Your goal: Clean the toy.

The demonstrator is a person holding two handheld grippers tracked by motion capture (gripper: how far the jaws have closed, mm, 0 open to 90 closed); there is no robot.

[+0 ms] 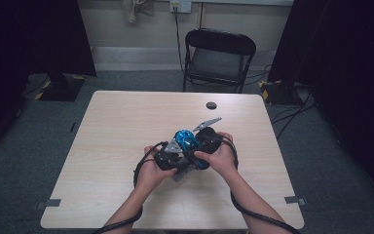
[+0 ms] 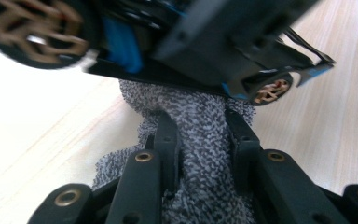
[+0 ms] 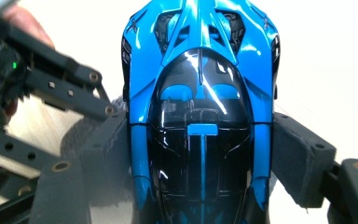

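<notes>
Wiping the blue toy car (image 3: 199,107), which my right gripper (image 3: 200,163) clamps by its sides just above the tabletop (image 1: 126,126) near its front edge, I press the grey cloth (image 2: 205,140) pinched in my left gripper (image 2: 203,135) against its underside, so next I judge a steady rub along it.

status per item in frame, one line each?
Blue toy car: clamped across its body by the right tongs, held above the table.
Grey cloth: pinched in the left tongs, bunched under the car.
Left tongs: shut on cloth.
Right tongs: shut on car.
Folding chair: unfolded, vacant.
</notes>
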